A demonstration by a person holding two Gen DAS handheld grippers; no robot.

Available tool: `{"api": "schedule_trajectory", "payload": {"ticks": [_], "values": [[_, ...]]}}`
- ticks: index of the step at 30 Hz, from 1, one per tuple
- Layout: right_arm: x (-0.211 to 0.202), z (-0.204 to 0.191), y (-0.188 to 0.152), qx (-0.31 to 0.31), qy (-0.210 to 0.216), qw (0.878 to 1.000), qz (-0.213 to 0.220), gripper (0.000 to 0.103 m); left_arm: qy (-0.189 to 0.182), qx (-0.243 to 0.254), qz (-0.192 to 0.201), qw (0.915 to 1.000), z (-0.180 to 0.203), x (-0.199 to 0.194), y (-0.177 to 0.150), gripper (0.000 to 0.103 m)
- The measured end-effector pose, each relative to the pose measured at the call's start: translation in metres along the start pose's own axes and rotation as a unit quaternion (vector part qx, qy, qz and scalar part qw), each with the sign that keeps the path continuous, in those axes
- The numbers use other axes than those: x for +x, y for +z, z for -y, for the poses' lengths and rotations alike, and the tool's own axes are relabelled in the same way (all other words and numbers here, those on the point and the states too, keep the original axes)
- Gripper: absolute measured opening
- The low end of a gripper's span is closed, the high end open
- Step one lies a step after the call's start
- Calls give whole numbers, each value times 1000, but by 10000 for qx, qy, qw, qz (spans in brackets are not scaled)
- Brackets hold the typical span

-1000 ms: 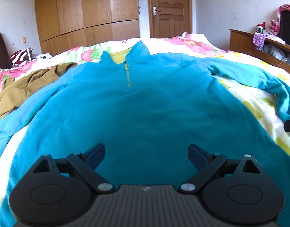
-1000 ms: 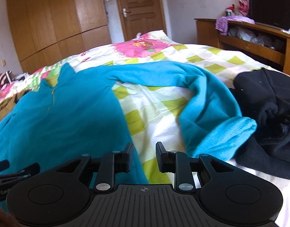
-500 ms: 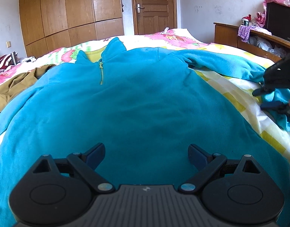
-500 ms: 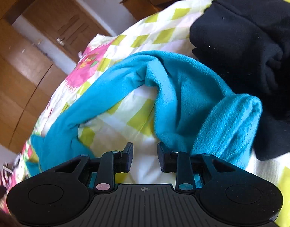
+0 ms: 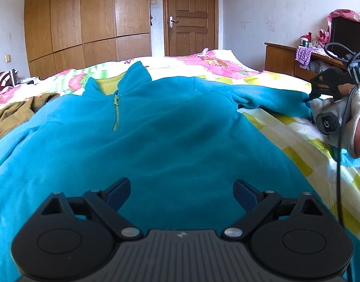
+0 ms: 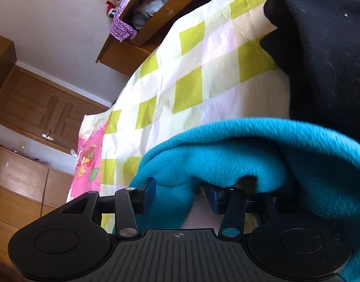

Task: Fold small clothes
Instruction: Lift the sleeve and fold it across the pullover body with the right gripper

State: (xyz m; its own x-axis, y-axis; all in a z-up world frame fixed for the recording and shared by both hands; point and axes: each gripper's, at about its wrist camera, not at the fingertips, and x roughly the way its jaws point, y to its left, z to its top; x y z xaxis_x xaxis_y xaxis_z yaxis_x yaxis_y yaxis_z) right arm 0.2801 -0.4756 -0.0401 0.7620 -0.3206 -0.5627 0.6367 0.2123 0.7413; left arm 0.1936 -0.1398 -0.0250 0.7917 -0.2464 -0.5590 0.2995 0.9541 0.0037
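Note:
A teal fleece pullover (image 5: 170, 136) with a short zip lies front up, spread on the bed. My left gripper (image 5: 181, 190) hovers over its lower body, jaws wide open with nothing between them. The pullover's right sleeve (image 5: 269, 96) stretches toward the right edge, where a gloved hand (image 5: 358, 108) holds my right gripper (image 5: 309, 95) at the sleeve's end. In the right wrist view the gripper (image 6: 181, 193) is rolled on its side and its jaws are opening. A fold of the teal sleeve (image 6: 227, 155) lies between the fingers, against the left pad, with a gap at the right pad.
A black garment (image 6: 321, 47) lies heaped just beyond the sleeve. A brown garment (image 5: 13, 115) sits at the bed's left side. The checked yellow-and-white bedspread (image 6: 191, 89) shows between them. A wooden shelf unit (image 5: 283, 58), wardrobe (image 5: 86, 18) and door (image 5: 191, 16) stand behind.
My right gripper rolled onto its side, moved onto the teal sleeve and widened its jaws around a fold. It came into the left wrist view at right. My left gripper shifted slightly, still open.

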Motion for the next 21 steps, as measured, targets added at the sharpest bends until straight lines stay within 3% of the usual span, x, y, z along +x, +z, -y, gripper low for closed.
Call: {"api": "schedule_trajectory", "payload": {"ticks": [4, 6, 8, 12, 14, 16, 17, 18, 19, 21], "values": [[-5, -18, 25, -684, 208, 9972, 210, 24, -93, -48, 34, 9999, -2, 3, -4, 103], [-16, -17, 38, -572, 330, 9972, 342, 21, -96, -74, 4, 9999, -4, 3, -8, 103], [-30, -26, 44, -866, 298, 9935, 669, 19, -119, -81, 17, 9999, -7, -3, -10, 103], [-46, -74, 31, -1815, 550, 9775, 921, 15, -80, -118, 117, 9998, -21, -20, -12, 103], [-63, -107, 9, -2577, 912, 9557, 1089, 14, 13, -111, 221, 9997, -35, -33, -12, 103], [-84, -147, -39, -3792, 1398, 9077, 1130, 14, 113, -174, 295, 9994, -51, -45, -13, 103], [-96, -162, -70, -4462, 1677, 8722, 1099, 14, 201, -227, 328, 9990, -61, -51, -15, 103], [-109, -172, -107, -5168, 1974, 8262, 1067, 14, 304, -259, 368, 9985, -69, -58, -17, 103], [-121, -175, -147, -5895, 2233, 7693, 1043, 14, 430, -274, 405, 9979, -76, -64, -22, 103], [-137, -161, -231, -7234, 2567, 6331, 998, 12, 594, -308, 415, 9969, -89, -72, -31, 103]]}}
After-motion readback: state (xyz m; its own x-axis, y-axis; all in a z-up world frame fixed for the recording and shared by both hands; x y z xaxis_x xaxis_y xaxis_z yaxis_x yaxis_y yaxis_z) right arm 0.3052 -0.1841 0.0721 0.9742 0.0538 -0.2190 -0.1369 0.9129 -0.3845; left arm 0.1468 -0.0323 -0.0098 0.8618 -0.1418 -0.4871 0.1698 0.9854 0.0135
